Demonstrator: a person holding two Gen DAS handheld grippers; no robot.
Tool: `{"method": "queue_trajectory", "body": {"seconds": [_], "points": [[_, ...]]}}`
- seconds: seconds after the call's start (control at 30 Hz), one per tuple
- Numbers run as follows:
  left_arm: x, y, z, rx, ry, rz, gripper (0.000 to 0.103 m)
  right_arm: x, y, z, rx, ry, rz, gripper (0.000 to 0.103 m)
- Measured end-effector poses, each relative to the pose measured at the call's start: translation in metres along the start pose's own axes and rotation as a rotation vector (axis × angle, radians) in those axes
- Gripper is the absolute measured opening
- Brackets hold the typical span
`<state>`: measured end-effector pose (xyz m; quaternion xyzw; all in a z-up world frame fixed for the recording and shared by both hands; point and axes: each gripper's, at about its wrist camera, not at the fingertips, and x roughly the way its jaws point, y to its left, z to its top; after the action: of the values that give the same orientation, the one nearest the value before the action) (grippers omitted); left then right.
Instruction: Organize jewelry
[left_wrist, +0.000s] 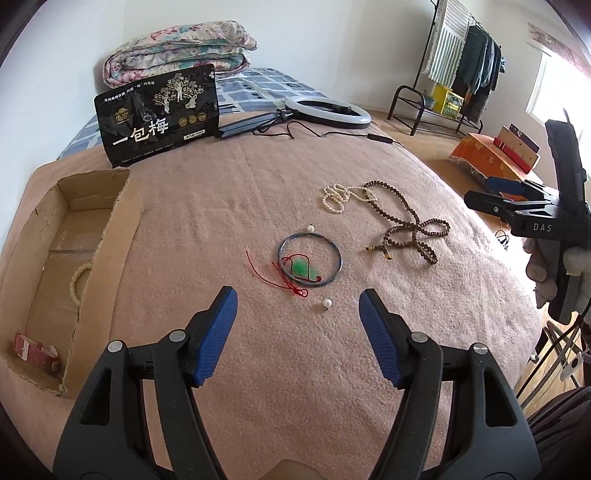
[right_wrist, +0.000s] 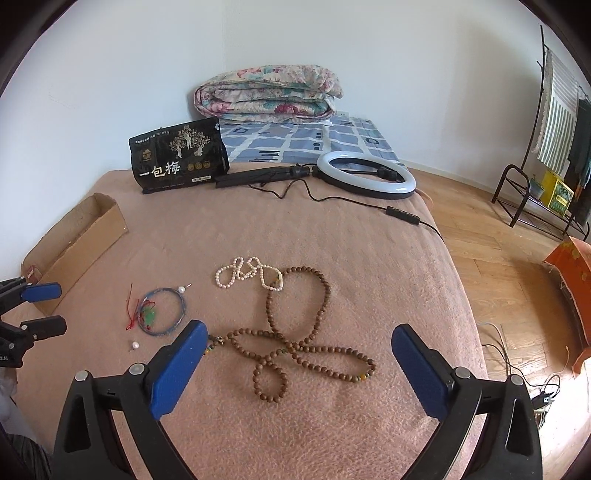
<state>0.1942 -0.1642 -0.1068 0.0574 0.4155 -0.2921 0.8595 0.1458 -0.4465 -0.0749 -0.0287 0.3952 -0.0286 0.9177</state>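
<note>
Jewelry lies on a pink blanket (left_wrist: 229, 192). A blue bangle (left_wrist: 338, 254) rings a green pendant (left_wrist: 304, 269) on a red cord, with two loose pearl earrings (left_wrist: 326, 304) beside it. A white pearl necklace (left_wrist: 334, 197) and a long brown bead necklace (right_wrist: 295, 332) lie to the right. My left gripper (left_wrist: 298, 299) is open and empty, just short of the bangle. My right gripper (right_wrist: 297, 334) is open and empty over the brown beads. A cardboard box (left_wrist: 122, 221) at the left holds a cream bead bracelet (left_wrist: 75, 284) and a red-white watch strap (left_wrist: 35, 349).
A black snack pouch (left_wrist: 159, 114), a ring light (left_wrist: 328, 112) with its cable, and a folded floral quilt (right_wrist: 266, 92) sit at the back of the bed. Wooden floor, a clothes rack (right_wrist: 554, 147) and an orange box (right_wrist: 572, 266) are to the right.
</note>
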Motion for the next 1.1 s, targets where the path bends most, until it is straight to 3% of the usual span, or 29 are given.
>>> {"method": "queue_trajectory", "body": {"seconds": [0.27,0.3,0.37,0.53,0.7,1.1], "points": [[0.024,-0.009,-0.003,0.028,0.027,-0.011,0.07,0.019,0.003,-0.013,-0.029,0.065,0.026,0.1],[0.026,-0.01,-0.003,0.032,0.026,-0.015,0.067,0.021,0.004,-0.015,-0.036,0.073,0.025,0.1],[0.031,-0.013,-0.002,0.045,0.031,-0.024,0.051,0.025,0.006,-0.018,-0.044,0.082,0.026,0.098],[0.048,-0.02,0.005,0.059,0.049,-0.044,0.035,0.032,0.007,-0.019,-0.045,0.099,0.043,0.093],[0.065,-0.024,0.009,0.056,0.068,-0.039,0.034,0.041,0.007,-0.021,-0.069,0.117,0.073,0.085],[0.088,-0.014,0.012,0.034,0.105,-0.022,0.028,0.078,0.02,-0.019,-0.262,0.217,0.109,0.086]]}}
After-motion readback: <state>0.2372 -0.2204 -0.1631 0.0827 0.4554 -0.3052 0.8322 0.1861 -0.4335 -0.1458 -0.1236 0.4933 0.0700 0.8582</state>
